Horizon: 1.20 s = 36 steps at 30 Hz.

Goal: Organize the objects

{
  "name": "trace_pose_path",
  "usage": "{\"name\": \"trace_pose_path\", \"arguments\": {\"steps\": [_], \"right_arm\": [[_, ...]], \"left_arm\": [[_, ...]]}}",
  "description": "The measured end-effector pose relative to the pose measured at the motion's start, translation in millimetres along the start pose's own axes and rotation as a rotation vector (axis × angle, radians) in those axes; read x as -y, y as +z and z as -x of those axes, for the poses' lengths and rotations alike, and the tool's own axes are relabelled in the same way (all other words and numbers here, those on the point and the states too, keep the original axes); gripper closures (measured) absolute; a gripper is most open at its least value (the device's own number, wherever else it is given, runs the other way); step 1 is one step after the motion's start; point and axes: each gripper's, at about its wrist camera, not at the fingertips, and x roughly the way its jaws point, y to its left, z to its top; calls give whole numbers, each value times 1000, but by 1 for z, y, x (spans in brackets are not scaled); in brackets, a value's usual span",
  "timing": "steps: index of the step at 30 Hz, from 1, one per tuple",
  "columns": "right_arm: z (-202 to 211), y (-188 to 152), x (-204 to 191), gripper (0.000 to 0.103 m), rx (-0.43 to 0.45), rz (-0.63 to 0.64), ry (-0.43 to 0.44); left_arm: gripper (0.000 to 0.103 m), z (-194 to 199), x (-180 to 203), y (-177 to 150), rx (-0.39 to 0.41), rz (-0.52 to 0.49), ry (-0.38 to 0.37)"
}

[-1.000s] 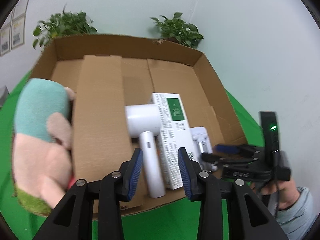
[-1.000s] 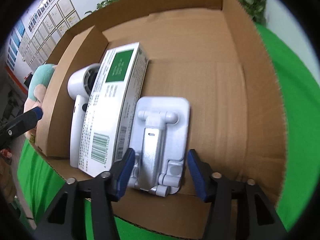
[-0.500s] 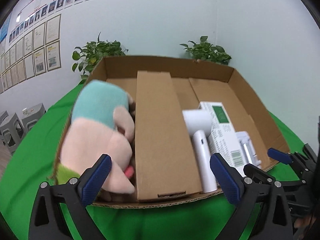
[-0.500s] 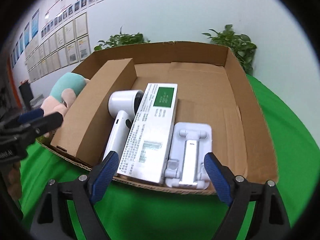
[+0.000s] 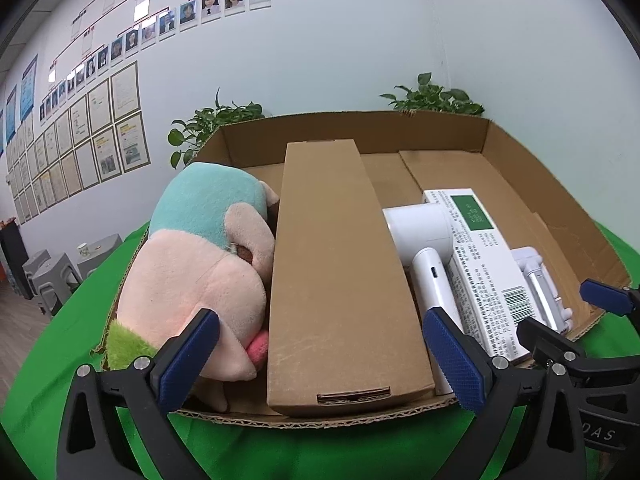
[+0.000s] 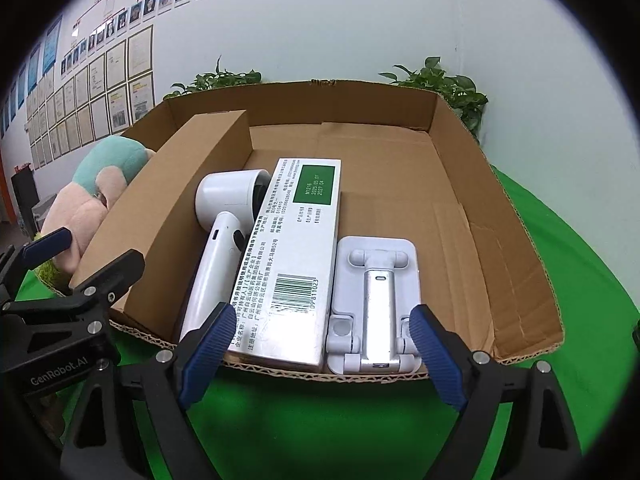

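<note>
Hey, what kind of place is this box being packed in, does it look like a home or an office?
Probably an office or company workspace: staff portrait photos and framed certificates line the wall, and the cardboard box sits on a green cloth.

Corrugated cardboard tray (image 6: pixel 516 240) — matt brown, raw fluted edges. Plush toy (image 5: pixel 192 264) — fuzzy cloth. Hair dryer (image 6: pixel 218 248) — smooth glossy white plastic. Medicine carton (image 6: pixel 296 256) — printed card. Phone stand (image 6: pixel 376 300) — white plastic, brushed-metal arm.
</note>
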Motion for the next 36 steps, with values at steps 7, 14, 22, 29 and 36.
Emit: {"name": "trace_pose_path", "arguments": {"steps": [7,14,22,29,36], "right_arm": [[-4,0,2,8,-14,-7,-8],[-5,0,4,7,-20,-13,-13],[-5,-1,4,6,-22,-12,-15],[-4,-2,4,5,-23,-13,-14],[-4,-2,4,3,-24,-13,1]], "left_arm": [[0,-2,-3,1,-5,-3,-5],[0,-2,-3,1,-4,-4,-5],[0,-3,-3,0,-7,-3,-5],[0,-2,-2,0,-8,-2,-11],[0,-4,-1,0,-11,7,-14]]}}
